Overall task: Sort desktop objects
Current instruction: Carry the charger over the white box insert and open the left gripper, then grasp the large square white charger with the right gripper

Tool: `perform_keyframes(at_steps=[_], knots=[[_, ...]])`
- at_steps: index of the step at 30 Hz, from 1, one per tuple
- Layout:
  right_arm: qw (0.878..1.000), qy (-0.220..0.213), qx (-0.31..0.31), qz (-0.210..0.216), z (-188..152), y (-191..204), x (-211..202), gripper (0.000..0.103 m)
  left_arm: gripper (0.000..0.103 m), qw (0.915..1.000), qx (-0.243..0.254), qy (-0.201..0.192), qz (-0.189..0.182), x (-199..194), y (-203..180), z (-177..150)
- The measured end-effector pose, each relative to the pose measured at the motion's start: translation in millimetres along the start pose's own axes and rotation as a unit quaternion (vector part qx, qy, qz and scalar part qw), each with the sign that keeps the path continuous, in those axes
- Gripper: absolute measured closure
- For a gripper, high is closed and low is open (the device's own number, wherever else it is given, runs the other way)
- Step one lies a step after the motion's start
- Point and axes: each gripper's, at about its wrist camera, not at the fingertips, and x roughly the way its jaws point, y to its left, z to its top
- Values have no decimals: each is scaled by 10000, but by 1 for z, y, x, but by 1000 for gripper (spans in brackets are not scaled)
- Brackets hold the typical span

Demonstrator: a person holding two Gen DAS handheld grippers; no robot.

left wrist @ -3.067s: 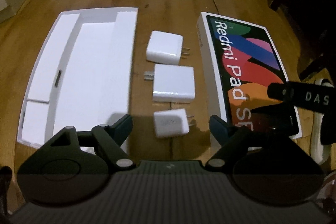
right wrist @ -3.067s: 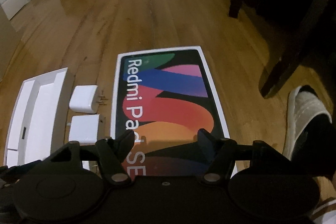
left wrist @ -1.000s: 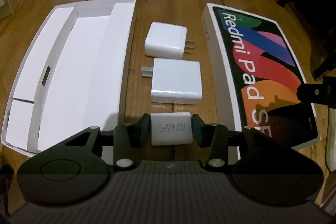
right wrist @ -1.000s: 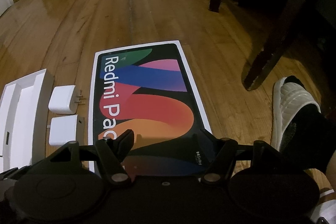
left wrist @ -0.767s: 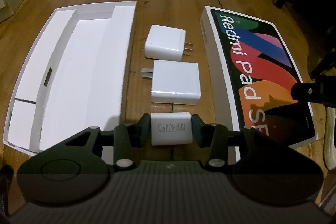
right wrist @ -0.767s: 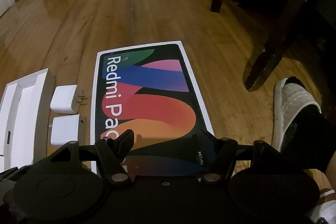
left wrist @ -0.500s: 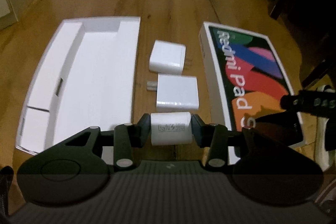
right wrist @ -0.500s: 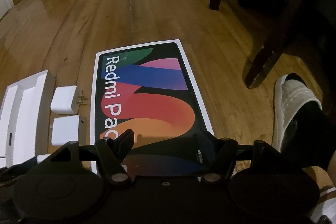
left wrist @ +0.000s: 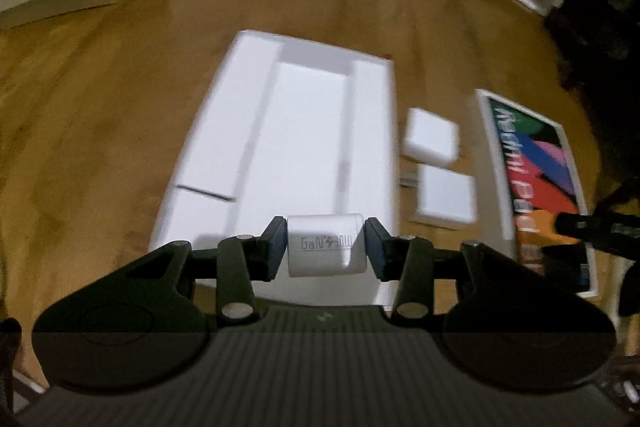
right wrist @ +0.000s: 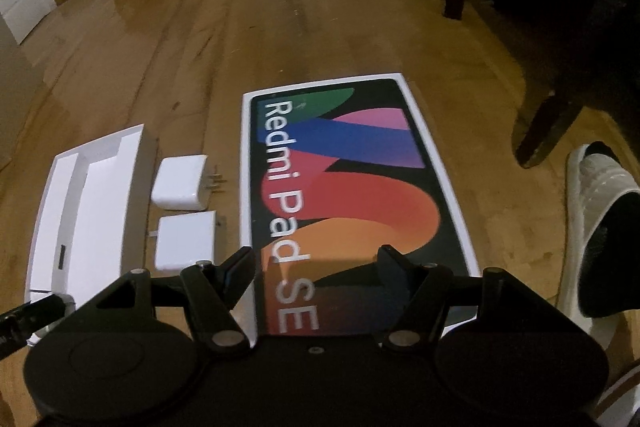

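1. Left wrist view: the left gripper (left wrist: 325,247) pinches a small white charger (left wrist: 326,245) between its two pads – one pad presses on each side, and the printed face "GaN 30W" looks toward the camera.
2. The small white charger is lifted off the floor and hangs in front of the near end of the white tray (left wrist: 224,131), an open box insert with long compartments that lies on the wooden floor (left wrist: 100,99).
3. To the right of the tray, two more white chargers lie on the floor: the far charger (left wrist: 431,141) and the near charger (left wrist: 447,202), one behind the other, just beside the tray wall. Further right is the Redmi Pad box (left wrist: 536,163). This view is blurred.
4. Right wrist view: the right gripper (right wrist: 316,267) has its jaws spread apart with nothing between them – it hovers over the near end of the Redmi Pad box (right wrist: 344,179), above the letters "SE".
5. Left of the box lie the far charger (right wrist: 179,183), its prongs toward the box, and the near charger (right wrist: 185,241); further left is the white tray (right wrist: 44,211).
6. At the right edge a foot in a white slipper (right wrist: 600,211) stands on the floor (right wrist: 280,7), near a dark furniture leg (right wrist: 548,123).
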Motion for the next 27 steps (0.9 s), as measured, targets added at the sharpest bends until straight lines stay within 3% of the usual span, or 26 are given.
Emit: perform_keyframes(at_steps=[9,15,21,24,26,27], knots=[[9993,97,-361,101,-6,30,11,30,62,9997,134,198,75,24,9,-5],[9963,-71,-789,345,-9,52,13,30,64,9985,320,383,202,39,9,-7],[9945,10,-919,503,-14,64,23,30,63,9987,217,436,175,38,12,-4],[9949,-4,-871,514,-14,64,27,30,48,9993,85,329,147,23,12,8],[9954,-32,-752,596,-11,63,29,30,20,9999,-5,119,-5,10,11,19],[9954,-31,-660,697,-8,62,31,30,13,10000,-5,17,-97,5,10,23]])
